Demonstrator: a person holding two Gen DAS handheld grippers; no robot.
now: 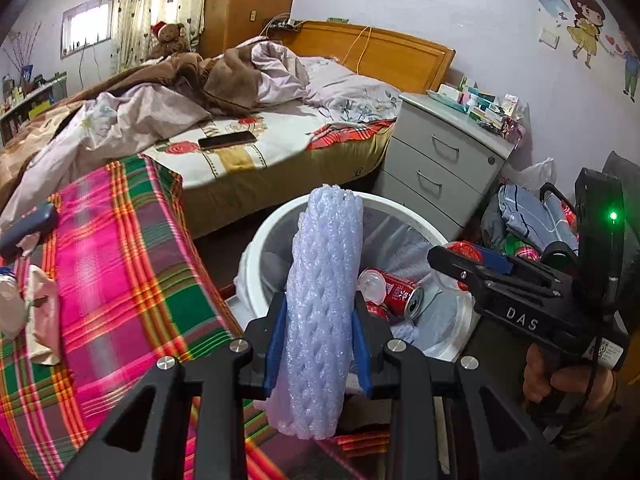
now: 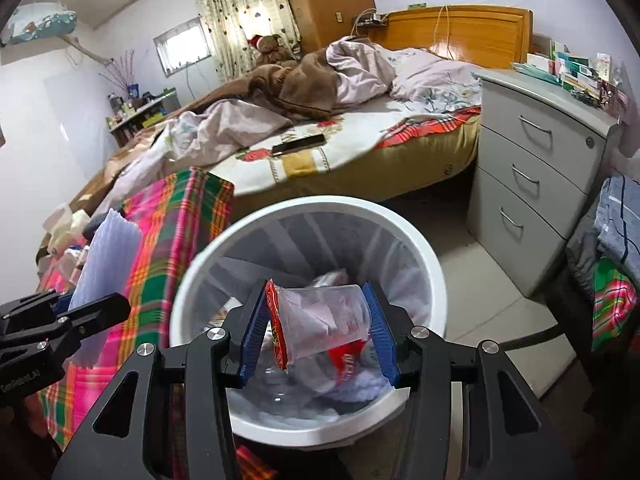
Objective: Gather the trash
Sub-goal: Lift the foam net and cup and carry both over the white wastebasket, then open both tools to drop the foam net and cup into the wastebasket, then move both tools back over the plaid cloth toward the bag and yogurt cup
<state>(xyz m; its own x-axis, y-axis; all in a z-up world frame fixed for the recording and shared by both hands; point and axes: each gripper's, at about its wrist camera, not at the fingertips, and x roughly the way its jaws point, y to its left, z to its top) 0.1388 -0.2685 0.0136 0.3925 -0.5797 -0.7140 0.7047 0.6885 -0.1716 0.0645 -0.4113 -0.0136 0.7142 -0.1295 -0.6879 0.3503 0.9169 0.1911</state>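
Both loads are up over the bin! The left hand-held gripper [image 1: 320, 344] is clamped narrow around a roll of white foam netting [image 1: 322, 280], which stands upright between its blue pads, and beyond its tips sits the white trash bin [image 1: 256, 248]. The right hand-held gripper [image 2: 320, 332] is pinched on a clear plastic cup [image 2: 332, 320] lying sideways between its pads, with a red wrapper [image 2: 276, 320] pressed against the left pad. That cup hangs right above the bin's mouth, well inside the rim.

Look down past the left fingers: a red soda can [image 1: 396, 292] and other crumpled bits already lie at the bottom, so earlier pieces look collected. These two are not yet dropped. The cup seems ready to go; the foam roll looks close to the near rim and may need a nudge forward.

What's left? To the left gripper's left, on the plaid cloth [image 1: 132, 280], some pale crumpled scraps [image 1: 24, 304] remain, likely the next pickups, though they're too blurred to name.
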